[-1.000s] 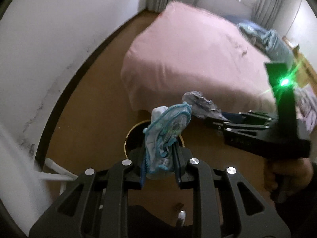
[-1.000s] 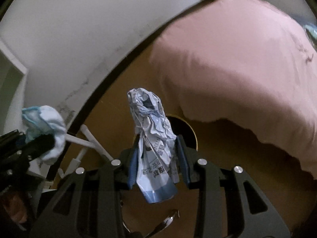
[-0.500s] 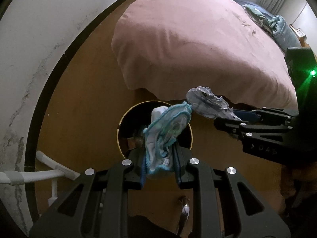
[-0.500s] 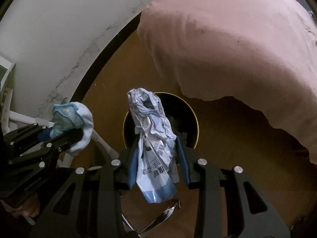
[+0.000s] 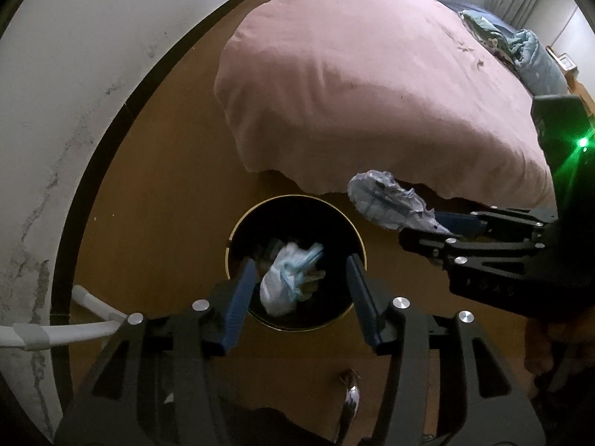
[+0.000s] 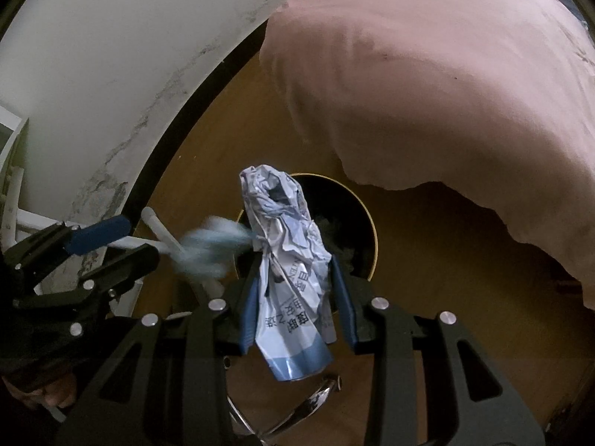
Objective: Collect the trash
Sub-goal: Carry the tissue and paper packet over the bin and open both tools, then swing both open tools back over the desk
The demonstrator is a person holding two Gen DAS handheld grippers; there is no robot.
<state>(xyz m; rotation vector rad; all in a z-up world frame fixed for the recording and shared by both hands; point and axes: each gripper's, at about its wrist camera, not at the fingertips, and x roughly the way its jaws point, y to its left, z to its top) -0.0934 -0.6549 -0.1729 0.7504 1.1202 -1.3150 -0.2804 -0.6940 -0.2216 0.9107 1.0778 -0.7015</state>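
A round black trash bin point(image 5: 238, 230) with a gold rim stands on the wooden floor by the bed; it also shows in the right wrist view point(image 6: 366, 219). My left gripper point(image 5: 299, 277) is open above the bin. A white and blue crumpled wrapper point(image 5: 286, 277) is falling into the bin; it shows as a blur in the right wrist view point(image 6: 208, 247). My right gripper point(image 6: 293, 290) is shut on a crumpled white printed paper bag point(image 6: 290, 260) and holds it beside the bin's rim, also seen in the left wrist view point(image 5: 386, 200).
A bed with a pink cover point(image 5: 372, 85) overhangs the floor just behind the bin. A white wall with a dark baseboard point(image 5: 111, 141) runs along the left. A white tube frame point(image 5: 74, 330) stands at the lower left.
My left gripper has opened and let go of the blue and white wrapper, which drops into the bin. Both grippers have moved closer over the bin.
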